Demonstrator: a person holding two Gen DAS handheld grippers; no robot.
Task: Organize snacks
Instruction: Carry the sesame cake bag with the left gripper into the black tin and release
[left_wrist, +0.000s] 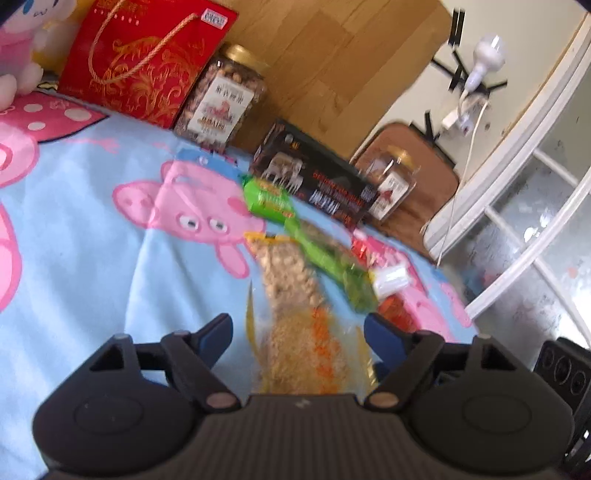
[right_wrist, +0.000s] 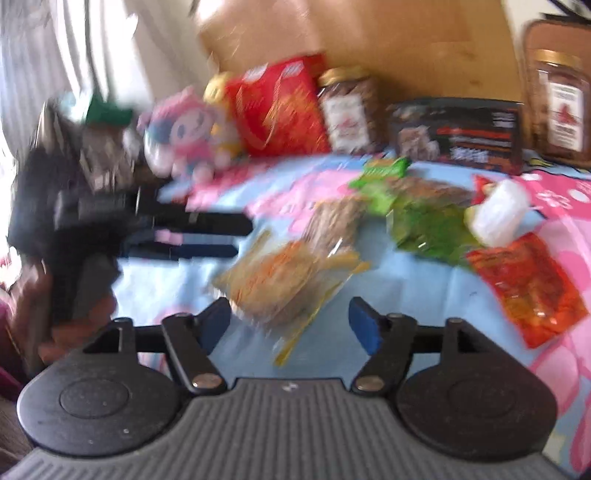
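Observation:
Several snack packets lie in a loose pile on a blue cartoon-pig bedsheet (left_wrist: 92, 229). A clear bag of yellow-orange snacks (left_wrist: 303, 347) lies between the fingers of my open left gripper (left_wrist: 299, 332); it also shows in the right wrist view (right_wrist: 284, 280). Beyond it lie a clear bag of brown nuts (left_wrist: 288, 269), green packets (left_wrist: 269, 199), a red-orange packet (right_wrist: 528, 288) and a small white packet (right_wrist: 498, 210). My right gripper (right_wrist: 291, 321) is open and empty, just short of the yellow bag. The left gripper (right_wrist: 243, 236) shows from the side in the right wrist view.
Along the wooden headboard (left_wrist: 332, 55) stand a red gift bag (left_wrist: 147, 62), two nut jars (left_wrist: 221, 99) (left_wrist: 393, 184) and a black box (left_wrist: 317, 173). A pink plush toy (right_wrist: 184, 133) sits at the left. A white door frame (left_wrist: 517, 184) is on the right.

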